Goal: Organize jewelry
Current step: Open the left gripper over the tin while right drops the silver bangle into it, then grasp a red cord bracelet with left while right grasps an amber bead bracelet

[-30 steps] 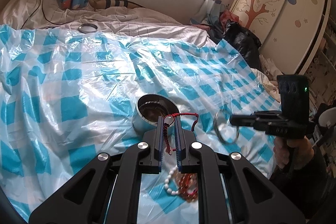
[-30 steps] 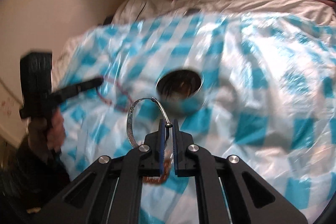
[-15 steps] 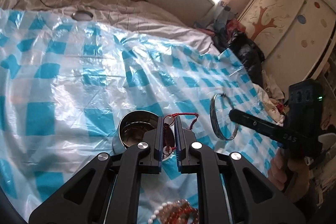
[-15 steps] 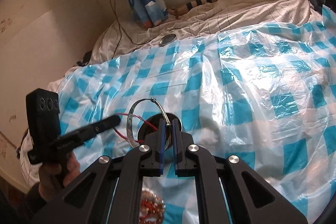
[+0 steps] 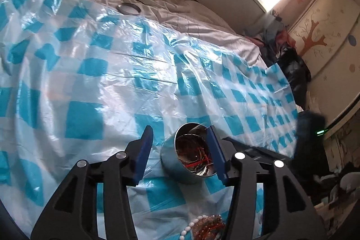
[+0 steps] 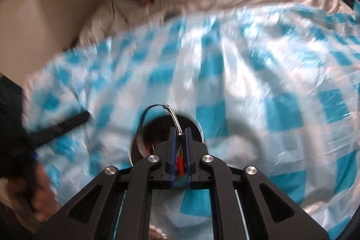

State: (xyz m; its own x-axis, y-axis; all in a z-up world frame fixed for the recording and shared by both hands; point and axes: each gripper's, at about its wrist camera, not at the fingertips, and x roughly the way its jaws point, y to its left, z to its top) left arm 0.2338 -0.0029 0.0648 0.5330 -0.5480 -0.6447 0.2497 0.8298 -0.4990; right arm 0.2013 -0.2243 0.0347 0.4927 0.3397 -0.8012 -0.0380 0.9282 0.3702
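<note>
Left gripper (image 5: 180, 147) jaws just spread, empty, flanking the tin (image 5: 187, 159) — right gripper (image 6: 180, 138) jaws opening, silver bangle (image 6: 155, 125) between them above it.

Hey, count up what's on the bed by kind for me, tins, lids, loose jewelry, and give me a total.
Round metal tin, open, with red cord jewelry inside: 1
Round lid at the far edge of the checked sheet: 1
Silver bangle between the right gripper's jaws: 1
Bead pile, white and reddish strands, too tangled to separate: 1
Total: 4
</note>
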